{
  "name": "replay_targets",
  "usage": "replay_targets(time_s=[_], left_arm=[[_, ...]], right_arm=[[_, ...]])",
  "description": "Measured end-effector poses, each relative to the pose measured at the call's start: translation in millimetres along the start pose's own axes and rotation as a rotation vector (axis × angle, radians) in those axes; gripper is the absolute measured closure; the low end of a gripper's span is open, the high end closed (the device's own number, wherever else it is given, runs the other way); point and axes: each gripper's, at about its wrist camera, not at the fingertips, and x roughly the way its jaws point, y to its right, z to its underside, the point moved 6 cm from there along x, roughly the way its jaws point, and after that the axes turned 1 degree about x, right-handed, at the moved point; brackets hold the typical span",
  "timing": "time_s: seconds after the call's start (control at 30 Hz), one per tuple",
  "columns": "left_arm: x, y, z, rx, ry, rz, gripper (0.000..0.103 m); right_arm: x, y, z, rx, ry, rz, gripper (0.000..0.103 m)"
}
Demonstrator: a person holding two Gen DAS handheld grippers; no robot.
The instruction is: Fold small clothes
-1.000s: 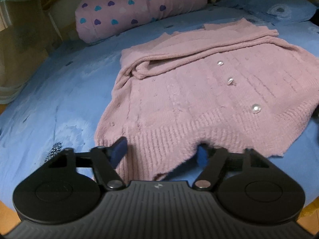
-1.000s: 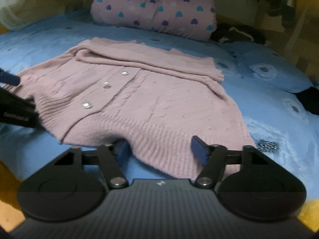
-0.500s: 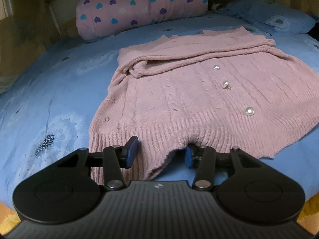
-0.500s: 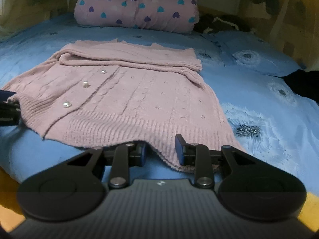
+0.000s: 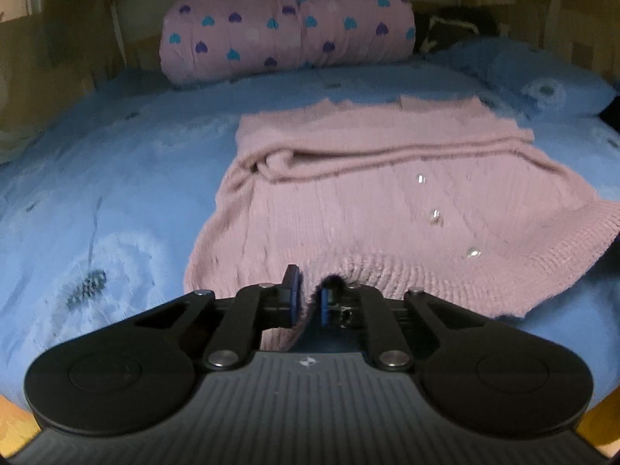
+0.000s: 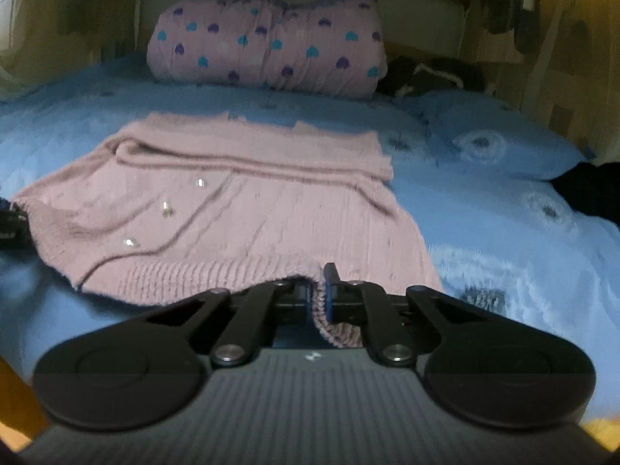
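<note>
On blue bedsheet (image 5: 116, 178), pink knit cardigan (image 5: 348, 201) (sleeves folded across), ribbed hem pinched between both grippers' fingers (image 5: 291, 285).

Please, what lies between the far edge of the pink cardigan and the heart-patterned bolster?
Only bare blue bedsheet separates the pink cardigan from the heart-patterned bolster. Both wrist views show this strip.

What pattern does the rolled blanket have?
Pink blanket with blue and purple hearts; clearest in the left wrist view.
</note>
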Motion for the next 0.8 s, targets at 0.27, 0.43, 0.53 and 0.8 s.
replay_targets(time_s=[0.27, 0.43, 0.53, 0.8], left_arm=[[-12.3, 1.2, -22.9, 0.02, 0.067, -0.007, 0.092], [-17.5, -5.4, -34.0, 0.027, 0.097, -0.021, 0.092], [-20.3, -9.9, -43.6, 0.025, 0.117, -0.026, 0.093], [-23.5, -6.7, -65.1, 0.032, 0.187, -0.048, 0.095]], right_arm=[[-7.5, 3.3, -30.1, 0.031, 0.091, -0.009, 0.095], [-7.4, -0.6, -44.9, 0.026, 0.122, -0.012, 0.095], [-9.9, -2.0, -52.8, 0.021, 0.142, -0.009, 0.095], [-10.4, -4.2, -68.0, 0.018, 0.166, -0.018, 0.095]])
